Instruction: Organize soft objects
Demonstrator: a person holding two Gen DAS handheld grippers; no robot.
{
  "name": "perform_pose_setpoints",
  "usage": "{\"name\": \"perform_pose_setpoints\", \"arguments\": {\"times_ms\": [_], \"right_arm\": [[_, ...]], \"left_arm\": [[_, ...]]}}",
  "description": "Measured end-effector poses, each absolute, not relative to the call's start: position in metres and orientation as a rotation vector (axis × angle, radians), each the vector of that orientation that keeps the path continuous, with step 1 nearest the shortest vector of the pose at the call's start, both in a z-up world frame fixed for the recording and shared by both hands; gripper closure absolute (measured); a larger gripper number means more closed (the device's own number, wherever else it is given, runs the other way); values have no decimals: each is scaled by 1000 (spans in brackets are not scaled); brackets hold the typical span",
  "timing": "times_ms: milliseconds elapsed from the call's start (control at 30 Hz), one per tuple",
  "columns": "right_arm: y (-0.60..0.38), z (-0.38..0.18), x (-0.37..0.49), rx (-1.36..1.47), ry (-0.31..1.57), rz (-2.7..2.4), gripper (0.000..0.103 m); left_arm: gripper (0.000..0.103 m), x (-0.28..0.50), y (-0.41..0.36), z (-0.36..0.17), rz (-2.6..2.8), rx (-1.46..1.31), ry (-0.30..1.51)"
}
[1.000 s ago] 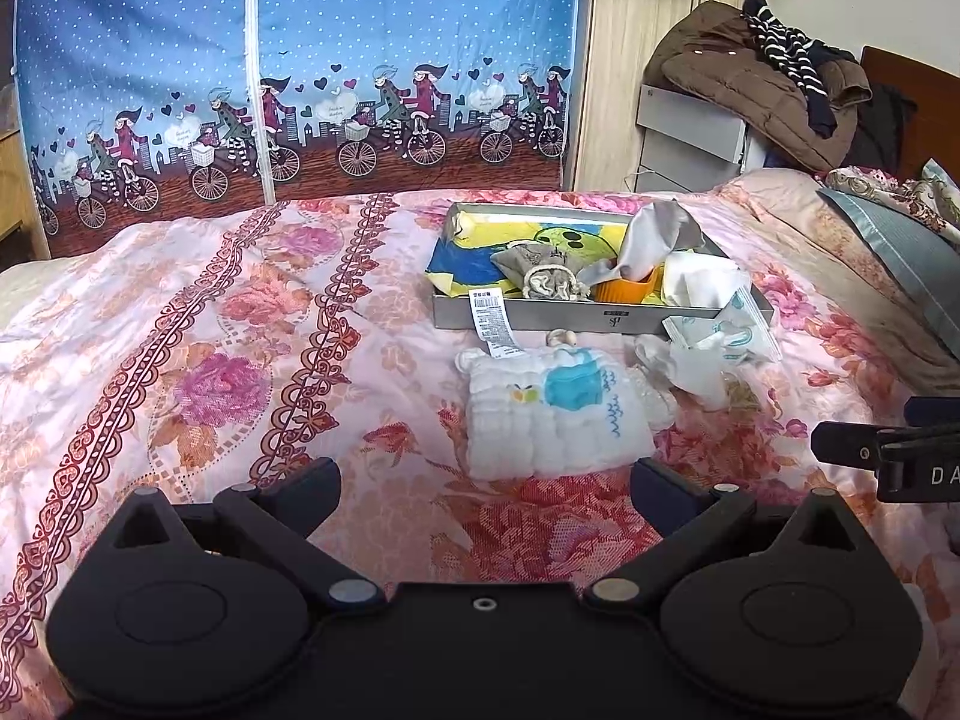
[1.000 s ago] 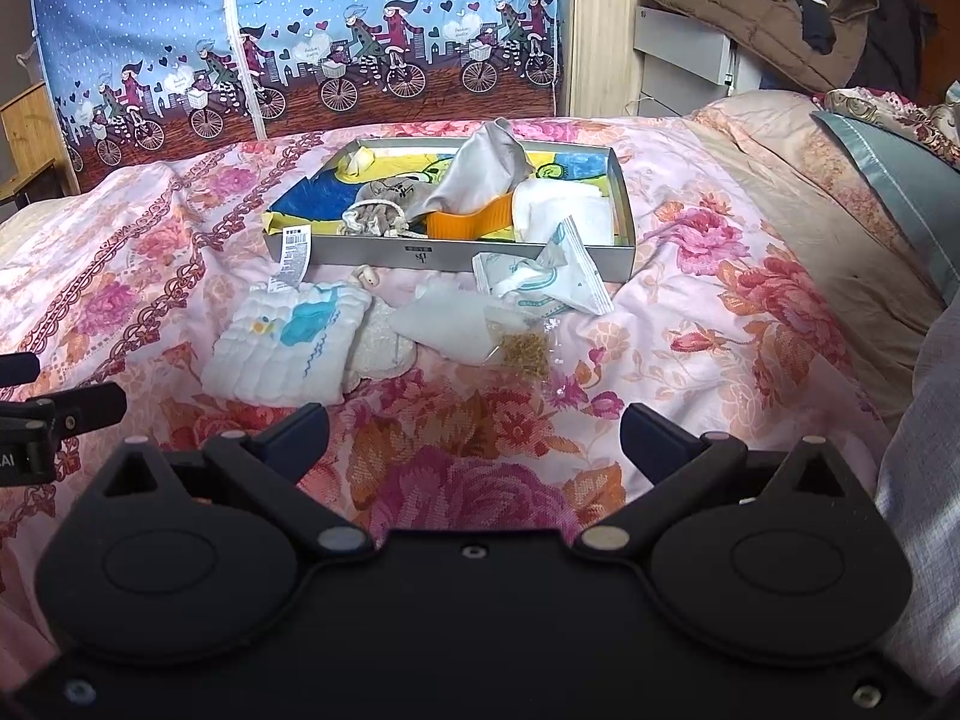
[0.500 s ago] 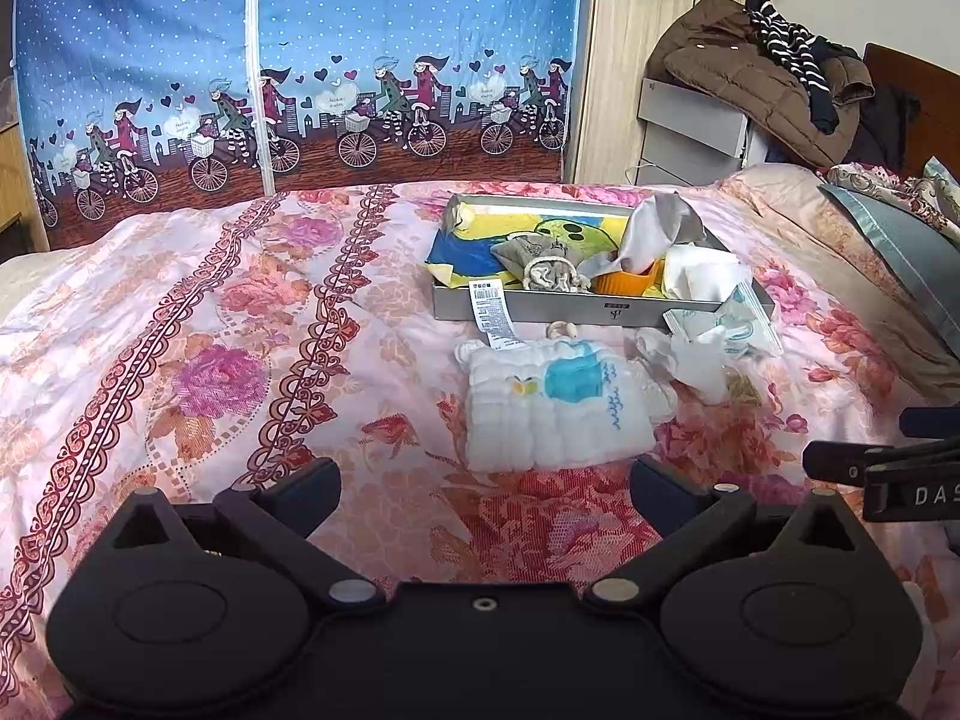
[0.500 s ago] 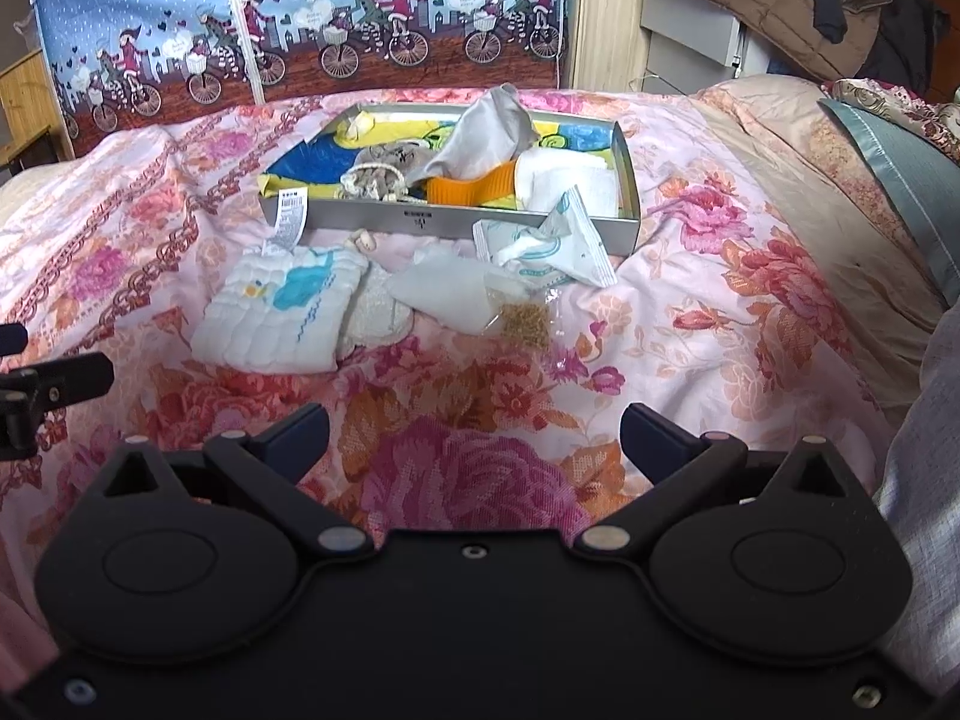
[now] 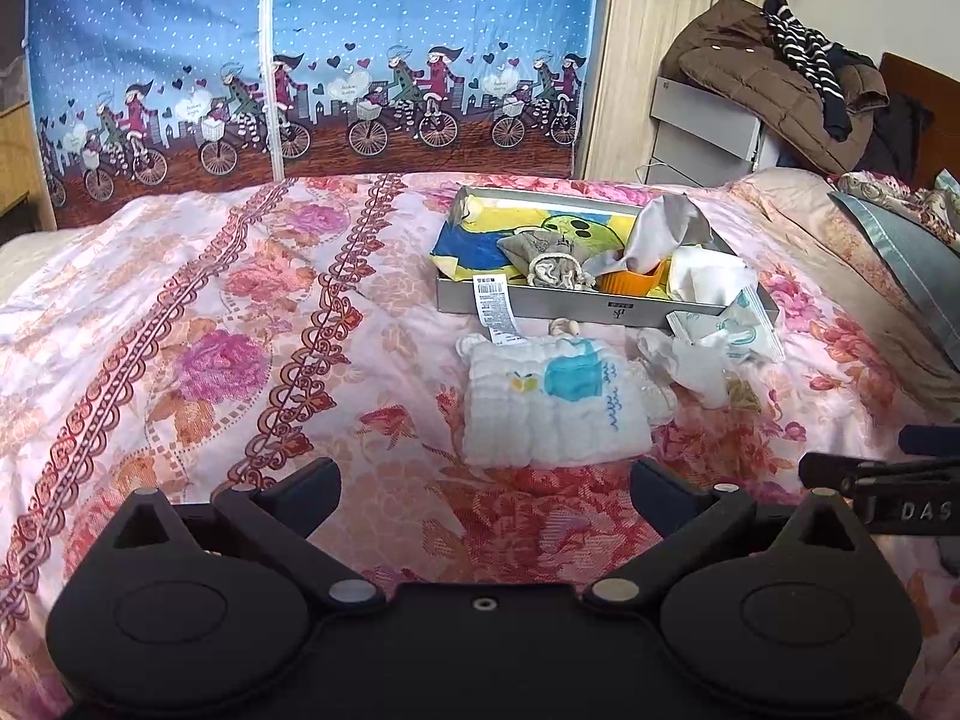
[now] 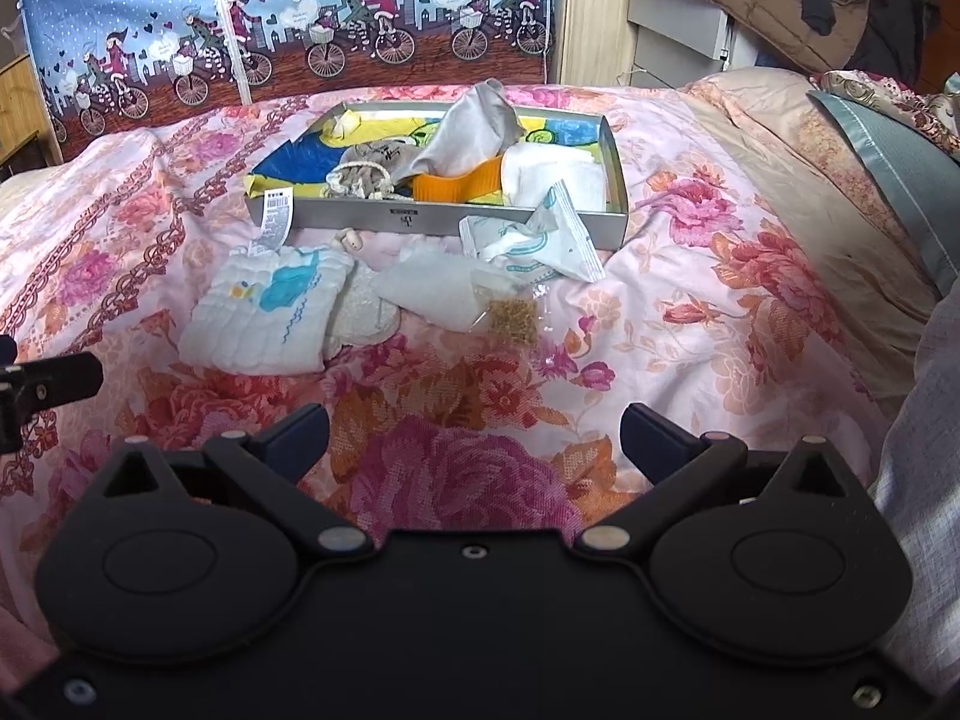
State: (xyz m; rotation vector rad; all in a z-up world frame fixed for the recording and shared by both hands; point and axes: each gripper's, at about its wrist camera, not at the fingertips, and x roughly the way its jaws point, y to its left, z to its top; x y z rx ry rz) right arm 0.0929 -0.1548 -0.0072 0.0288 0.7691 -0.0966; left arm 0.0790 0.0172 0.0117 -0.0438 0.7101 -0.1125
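both hand-held grippers, left (image 5: 483,480) and right (image 6: 474,429), hover wide and empty over the bed (image 5: 198,324). folded white baby cloth (image 5: 555,402) lies just ahead of the left one, nearer it, short of the gray tray (image 5: 576,306).

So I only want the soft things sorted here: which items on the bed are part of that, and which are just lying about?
Part of the job:
- grey tray
- white quilted cloth on the bedspread
- white pouch beside it
- wipes packet leaning on the tray
- grey cloth and drawstring bag in the tray

Lying about:
- brown coat
- pillow
- wardrobe cover
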Motion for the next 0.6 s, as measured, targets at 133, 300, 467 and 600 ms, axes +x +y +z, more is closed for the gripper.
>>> {"name": "perform_pose_setpoints", "arguments": {"times_ms": [133,300,467,600], "right_arm": [[-152,-10,97,23,784,-90,0],[-149,-15,103,10,813,-75,0],[-144,-14,106,1,805,-66,0],[-145,-14,109,8,811,-68,0]], "left_arm": [[1,82,13,12,-120,-45,714],[1,89,8,8,-134,-48,747],[1,95,12,5,-148,-115,782],[1,102,18,1,-117,-155,808]]}}
